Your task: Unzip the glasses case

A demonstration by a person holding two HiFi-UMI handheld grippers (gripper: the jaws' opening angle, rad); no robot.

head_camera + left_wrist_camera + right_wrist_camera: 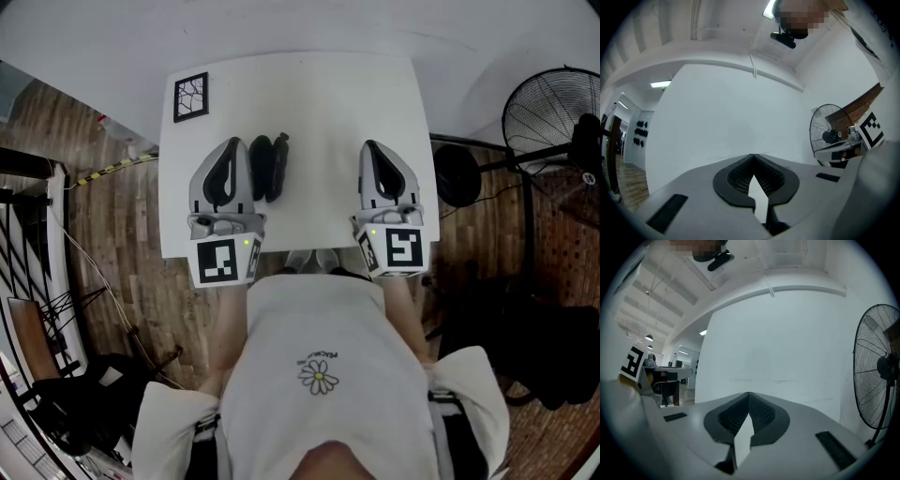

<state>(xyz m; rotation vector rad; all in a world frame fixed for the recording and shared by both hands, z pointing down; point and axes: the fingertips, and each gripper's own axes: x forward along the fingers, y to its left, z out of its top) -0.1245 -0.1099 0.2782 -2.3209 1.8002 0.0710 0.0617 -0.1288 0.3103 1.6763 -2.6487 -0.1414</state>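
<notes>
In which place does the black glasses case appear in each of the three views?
Head view: the glasses case lies on the white table, close beside the left gripper, on its right.
Left gripper view: not in it.
Right gripper view: not in it.
Shared landmark: the standing fan, upper right in the head view, at the right in the left gripper view, at the right edge in the right gripper view.

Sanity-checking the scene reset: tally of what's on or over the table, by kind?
Glasses case: 1
Marker card: 1
Grippers: 2 (left gripper, right gripper, both shut and empty)
Total: 4
</notes>
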